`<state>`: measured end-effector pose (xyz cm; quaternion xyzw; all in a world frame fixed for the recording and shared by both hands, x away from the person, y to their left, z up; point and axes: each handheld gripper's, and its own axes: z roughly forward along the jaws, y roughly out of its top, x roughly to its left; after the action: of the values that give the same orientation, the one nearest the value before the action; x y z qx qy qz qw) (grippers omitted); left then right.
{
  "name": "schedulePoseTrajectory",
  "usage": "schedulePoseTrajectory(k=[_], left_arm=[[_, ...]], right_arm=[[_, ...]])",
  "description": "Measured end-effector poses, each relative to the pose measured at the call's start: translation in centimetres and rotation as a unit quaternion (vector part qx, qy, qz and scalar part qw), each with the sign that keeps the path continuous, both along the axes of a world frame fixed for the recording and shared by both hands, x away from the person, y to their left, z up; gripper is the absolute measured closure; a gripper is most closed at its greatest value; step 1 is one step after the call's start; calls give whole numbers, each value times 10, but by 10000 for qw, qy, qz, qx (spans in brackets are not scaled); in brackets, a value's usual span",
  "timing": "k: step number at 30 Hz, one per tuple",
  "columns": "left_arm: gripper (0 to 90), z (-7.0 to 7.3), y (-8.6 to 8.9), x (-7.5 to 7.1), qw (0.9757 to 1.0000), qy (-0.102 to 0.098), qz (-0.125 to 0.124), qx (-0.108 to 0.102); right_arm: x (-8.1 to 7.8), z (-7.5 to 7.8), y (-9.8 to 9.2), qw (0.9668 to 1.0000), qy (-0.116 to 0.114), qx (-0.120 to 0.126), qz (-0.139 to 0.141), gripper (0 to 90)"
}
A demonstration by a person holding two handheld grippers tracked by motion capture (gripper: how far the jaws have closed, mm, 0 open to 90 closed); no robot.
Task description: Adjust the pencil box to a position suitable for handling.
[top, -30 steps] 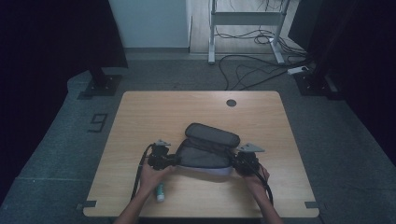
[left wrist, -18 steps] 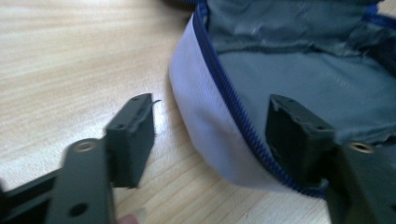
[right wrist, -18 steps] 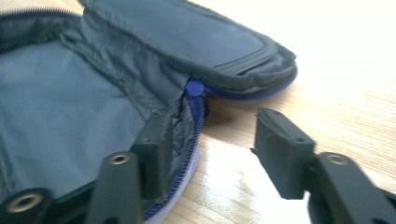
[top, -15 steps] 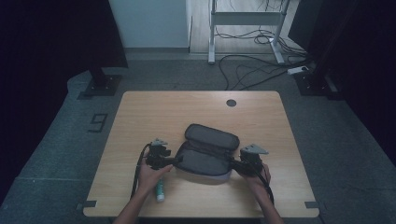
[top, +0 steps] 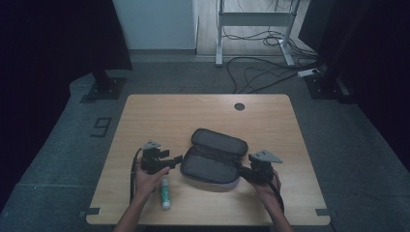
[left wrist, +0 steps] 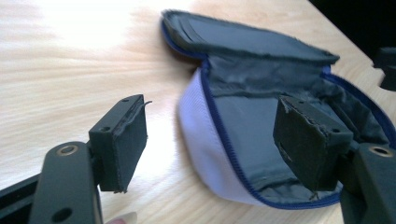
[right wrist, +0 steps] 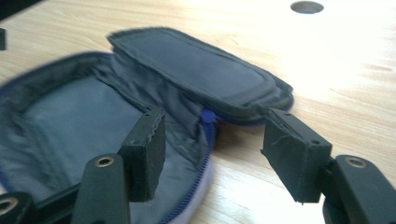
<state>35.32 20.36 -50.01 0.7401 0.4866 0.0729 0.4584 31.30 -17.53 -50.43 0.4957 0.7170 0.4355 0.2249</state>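
A pouch (top: 212,162) lies open at the table's middle, its lid (top: 220,141) folded back away from me. It has a white outside (left wrist: 205,140), a blue zipper and a grey lining (right wrist: 56,121). My left gripper (top: 177,158) is open at the pouch's left end. In the left gripper view (left wrist: 215,140) one jaw is over the lining and the other over bare wood. My right gripper (top: 241,167) is open at the pouch's right end, and in the right gripper view (right wrist: 222,151) its jaws stand either side of the zipper rim. Neither grips anything.
A white tube with a green cap (top: 165,193) lies on the wooden table (top: 159,116) just behind my left hand. A round cable hole (top: 239,106) sits near the far edge. Cables and stand legs (top: 251,38) are on the floor beyond.
The pouch and both grippers have shifted slightly toward the near edge. My right gripper has drawn a little to the right. Both stay open at the pouch's ends.
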Motion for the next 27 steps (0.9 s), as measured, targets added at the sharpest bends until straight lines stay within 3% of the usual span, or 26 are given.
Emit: schedulePoseTrajectory(k=[7,10,14,27], left_arm=[[278,3,22,-3,9998,-120,63,-125],[285,2,34,-5,9995,-137,121,-270],[296,-1,41,-5,9998,-94,138,-121],[302,-7,56,-10,9992,-22,345,-195]], right_arm=[[-11,12,11,9996,-132,53,260,380],[-16,13,18,9990,-139,73,410,382],[-20,15,27,9982,-152,91,575,389],[-32,14,56,9948,-164,64,1008,400]])
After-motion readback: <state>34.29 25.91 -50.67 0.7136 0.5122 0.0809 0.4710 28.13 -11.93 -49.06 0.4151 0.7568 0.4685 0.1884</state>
